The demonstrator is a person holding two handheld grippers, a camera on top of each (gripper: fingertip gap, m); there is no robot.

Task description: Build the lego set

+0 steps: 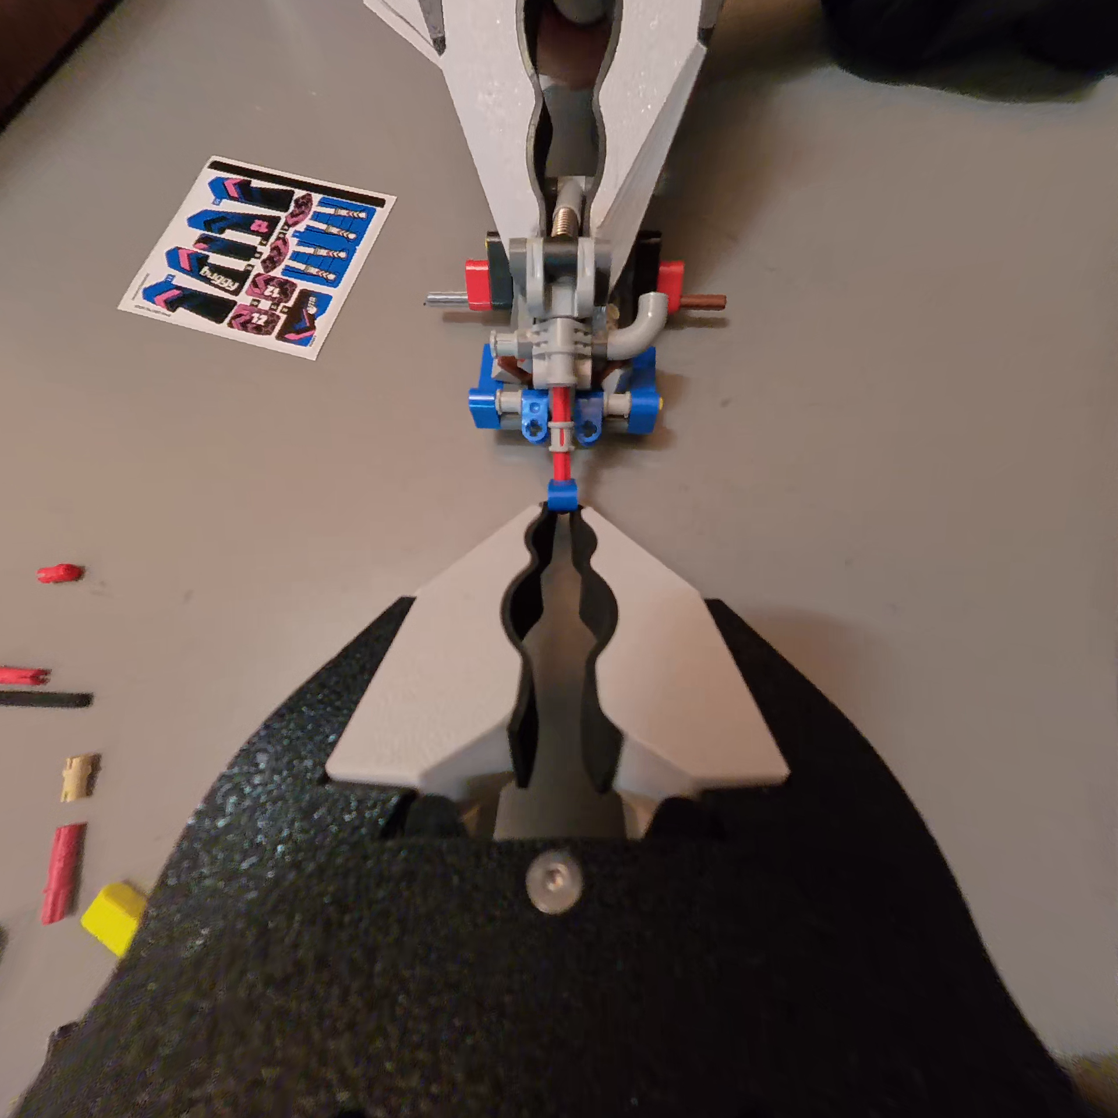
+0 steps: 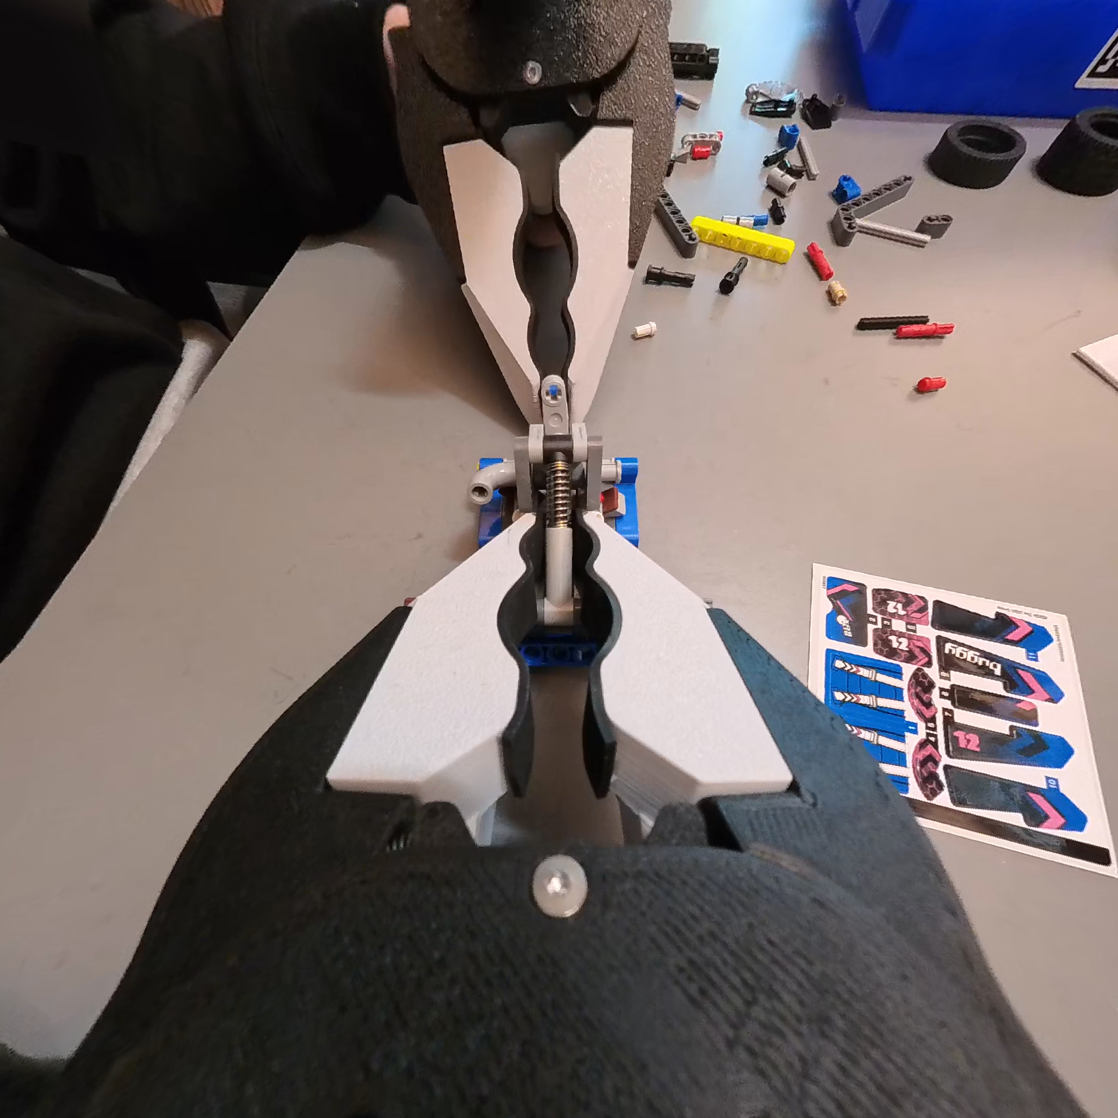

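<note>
The partly built lego model (image 1: 562,369), blue and grey with a spring shock absorber (image 2: 558,490), rests on the grey table (image 1: 877,484). My left gripper (image 1: 560,509) is shut on a small blue connector (image 1: 561,493) at the end of the model's red axle (image 1: 561,466). My right gripper (image 2: 558,521) is shut around the model's grey shock absorber tube (image 2: 558,565). In the left wrist view the right gripper (image 1: 565,233) comes in from the top. In the right wrist view the left gripper (image 2: 553,396) comes in from the top, with a grey piece (image 2: 553,411) at its tips.
A sticker sheet (image 1: 257,257) lies left of the model; it also shows in the right wrist view (image 2: 956,714). Loose pins, axles and a yellow brick (image 1: 112,916) lie at the left. A yellow beam (image 2: 743,239), grey beams, black tyres (image 2: 977,154) and a blue box (image 2: 980,54) lie beyond. A person's dark sleeve (image 2: 181,121) is there. There is about 6 cm between the tips of the two grippers. The yellow beam (image 2: 743,239) sits 15 cm or so from the ends of my left fingers.
</note>
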